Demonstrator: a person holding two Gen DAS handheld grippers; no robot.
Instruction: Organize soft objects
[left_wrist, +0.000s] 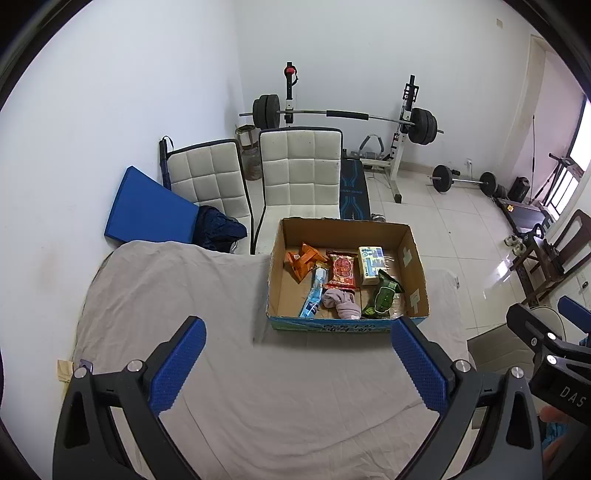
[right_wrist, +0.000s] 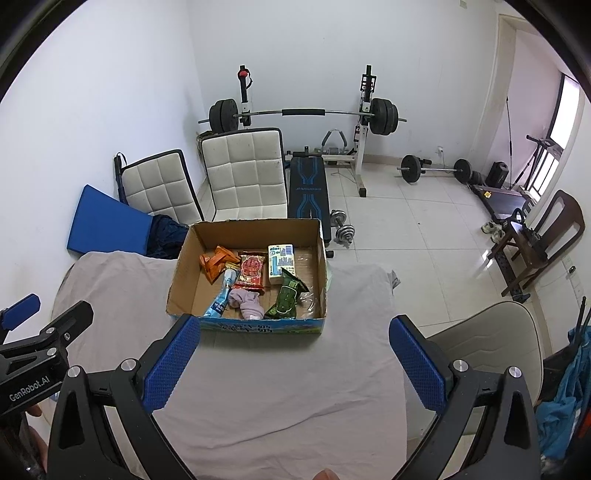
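Note:
An open cardboard box stands on a table covered with a grey cloth. Inside lie a pink sock bundle, a green snack bag, a red packet, orange packets, a blue-white tube and a tissue pack. My left gripper is open and empty, near the box's front. My right gripper is open and empty, just in front of the box.
Two white padded chairs stand behind the table, with a blue mat at the wall. A barbell rack and weight bench stand further back. A beige chair is at the table's right.

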